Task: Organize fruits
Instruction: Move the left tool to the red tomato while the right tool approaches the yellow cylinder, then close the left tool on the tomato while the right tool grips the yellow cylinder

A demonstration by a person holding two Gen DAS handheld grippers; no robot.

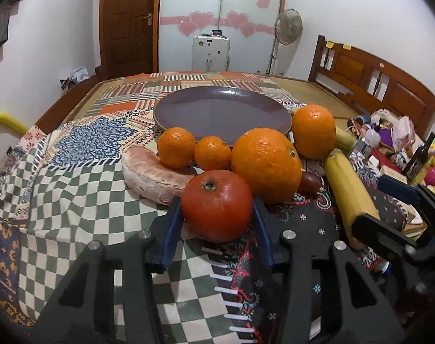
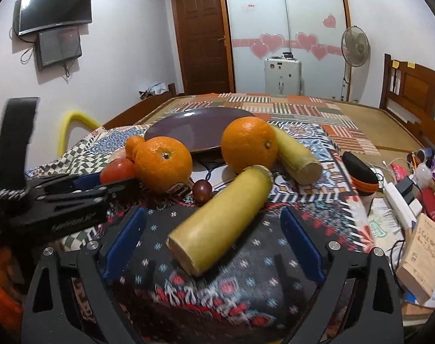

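Two small oranges [image 2: 134,146] half hidden, tomato [image 2: 118,170] partly hidden

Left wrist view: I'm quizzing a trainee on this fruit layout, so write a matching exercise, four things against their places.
1 red round tomato
2 dark purple round plate
3 yellow cut banana piece
4 pinkish curved root

A behind all the fruit
B at the fruit cluster's left end
C between the left gripper's jaws
D right of the largest orange

Pairs: 1-C, 2-A, 3-D, 4-B
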